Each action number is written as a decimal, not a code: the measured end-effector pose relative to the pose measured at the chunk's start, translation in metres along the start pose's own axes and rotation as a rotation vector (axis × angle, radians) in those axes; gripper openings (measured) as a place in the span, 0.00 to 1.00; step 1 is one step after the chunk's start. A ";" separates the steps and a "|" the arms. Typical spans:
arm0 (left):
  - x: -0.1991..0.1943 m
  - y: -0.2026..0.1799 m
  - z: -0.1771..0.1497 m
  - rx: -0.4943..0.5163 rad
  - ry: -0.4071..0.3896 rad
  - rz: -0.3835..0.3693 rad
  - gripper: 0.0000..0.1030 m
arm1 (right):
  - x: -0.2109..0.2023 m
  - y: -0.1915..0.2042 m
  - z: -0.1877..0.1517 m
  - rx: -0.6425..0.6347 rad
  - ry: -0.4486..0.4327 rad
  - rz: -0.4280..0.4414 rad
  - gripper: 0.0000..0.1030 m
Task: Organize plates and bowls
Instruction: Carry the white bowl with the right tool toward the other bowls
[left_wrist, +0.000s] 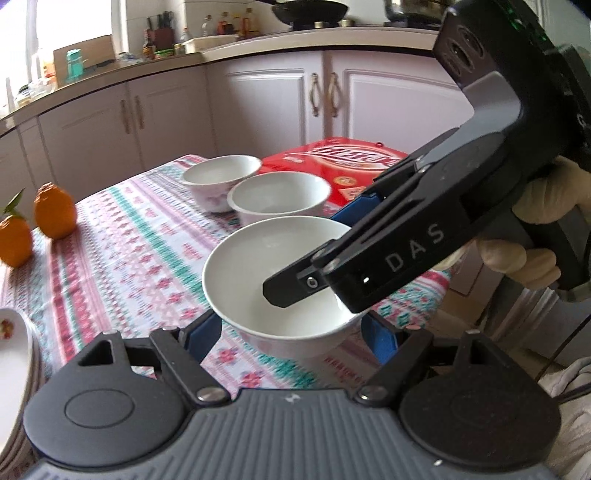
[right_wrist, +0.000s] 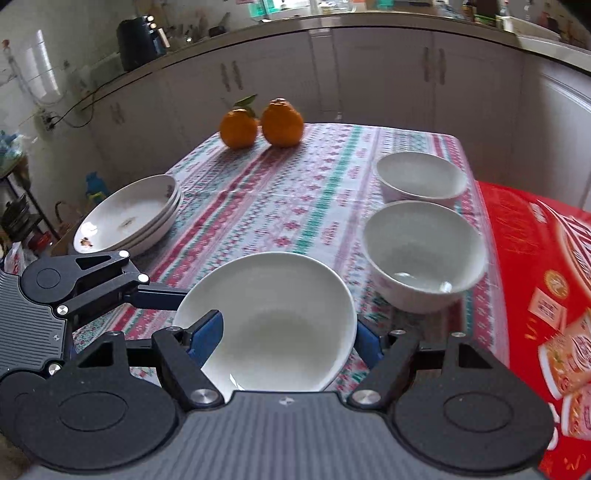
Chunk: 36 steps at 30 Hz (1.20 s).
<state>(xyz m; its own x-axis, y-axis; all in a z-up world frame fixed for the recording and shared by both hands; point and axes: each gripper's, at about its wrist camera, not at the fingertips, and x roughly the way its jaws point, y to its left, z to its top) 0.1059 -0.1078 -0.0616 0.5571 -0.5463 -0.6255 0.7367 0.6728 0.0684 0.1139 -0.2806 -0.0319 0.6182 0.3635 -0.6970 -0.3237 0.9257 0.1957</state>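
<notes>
While both tongs close round one white bowl (left_wrist: 255, 266), two more bowls (right_wrist: 424, 240) wait beyond it.

Left gripper (left_wrist: 291, 336) flanks its base; right gripper (right_wrist: 286, 338) straddles its rim, one finger inside. Whether either truly clamps it I cannot tell. It sits low over the tablecloth (right_wrist: 280, 192), possibly lifted; plates (right_wrist: 129, 214) are stacked to the left.

light: soft daylight, window (left_wrist: 62, 22) blown out | blur: tablecloth (left_wrist: 122, 236) smeared | edges: strong fisheye bending
</notes>
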 end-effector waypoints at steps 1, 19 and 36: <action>-0.002 0.003 -0.002 -0.006 0.000 0.005 0.80 | 0.003 0.003 0.002 -0.006 0.001 0.006 0.78; -0.012 0.040 -0.018 -0.081 0.020 0.085 0.80 | 0.045 0.035 0.025 -0.074 0.027 0.069 0.78; -0.007 0.048 -0.020 -0.111 0.035 0.092 0.80 | 0.058 0.037 0.028 -0.086 0.038 0.073 0.78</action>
<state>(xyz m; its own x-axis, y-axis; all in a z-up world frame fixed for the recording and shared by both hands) 0.1298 -0.0617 -0.0691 0.6054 -0.4633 -0.6472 0.6348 0.7716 0.0415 0.1575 -0.2220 -0.0457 0.5637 0.4244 -0.7086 -0.4282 0.8838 0.1886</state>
